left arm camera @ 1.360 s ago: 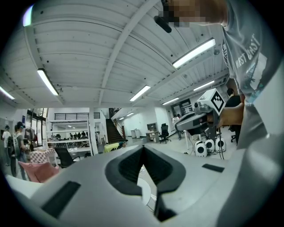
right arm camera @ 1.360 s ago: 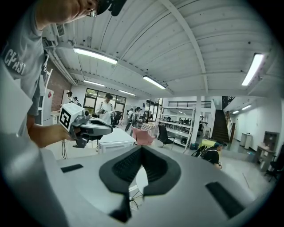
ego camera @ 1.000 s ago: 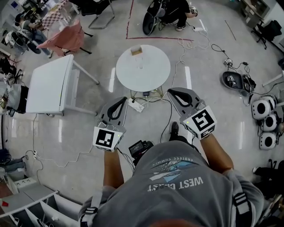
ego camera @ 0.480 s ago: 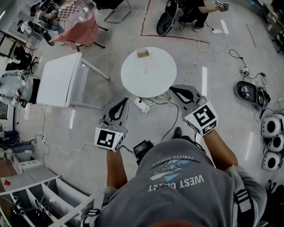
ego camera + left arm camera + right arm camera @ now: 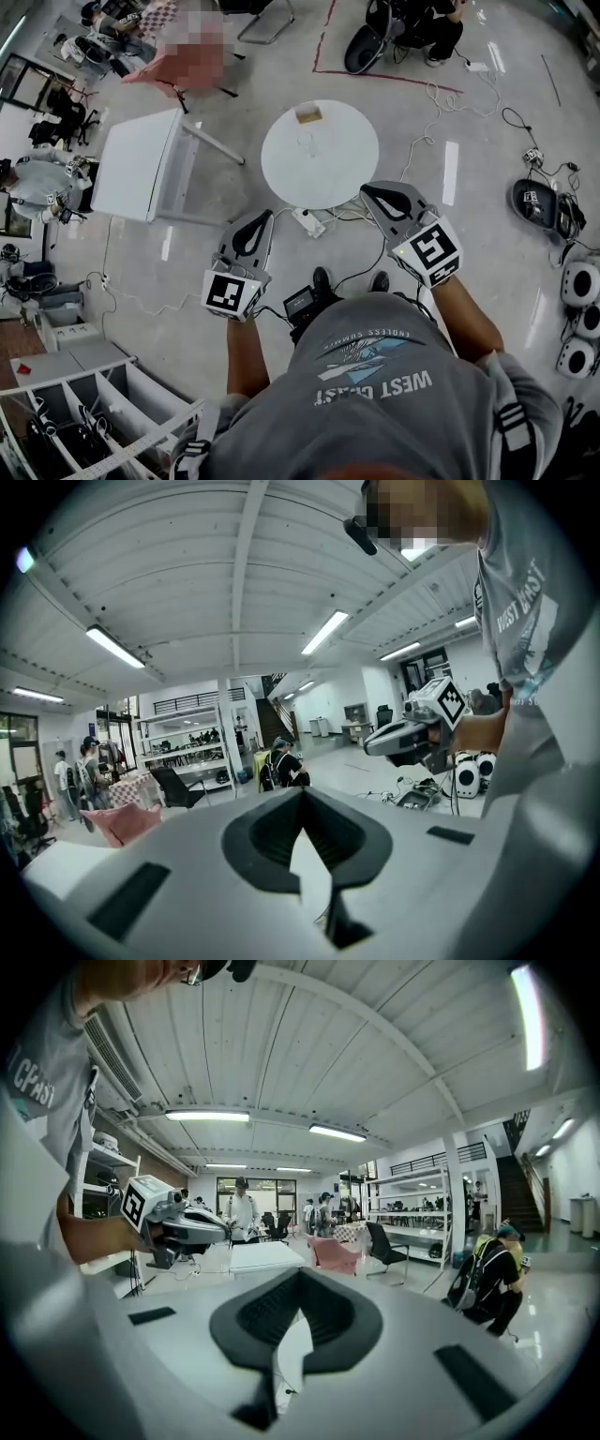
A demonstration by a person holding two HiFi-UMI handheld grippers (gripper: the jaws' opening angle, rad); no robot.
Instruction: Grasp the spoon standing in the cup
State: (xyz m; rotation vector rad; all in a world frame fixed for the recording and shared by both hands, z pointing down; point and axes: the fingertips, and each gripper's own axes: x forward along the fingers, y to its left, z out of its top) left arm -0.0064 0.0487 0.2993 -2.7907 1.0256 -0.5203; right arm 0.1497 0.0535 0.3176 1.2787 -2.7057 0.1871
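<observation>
A small clear cup (image 5: 307, 143) stands near the middle of a round white table (image 5: 349, 169) in the head view. It is too small to tell whether a spoon is in it. A tan box (image 5: 307, 114) sits at the table's far edge. My left gripper (image 5: 261, 215) is held in the air short of the table, jaw tips together and nothing between them. My right gripper (image 5: 367, 188) hovers by the table's near right rim, also shut and empty. Each gripper view shows its own closed jaws, the left gripper (image 5: 302, 790) and the right gripper (image 5: 300, 1271), with the room beyond.
A square white table (image 5: 141, 164) stands to the left. A power strip (image 5: 307, 222) and cables lie on the floor under the round table. A crouching person (image 5: 417, 23) is at the back, black and white gear (image 5: 544, 202) at the right, and shelving (image 5: 75, 412) at the lower left.
The view has shifted as the person moved a little toward the round table, which now sits closer to both grippers. Both grippers kept their shut pose.
</observation>
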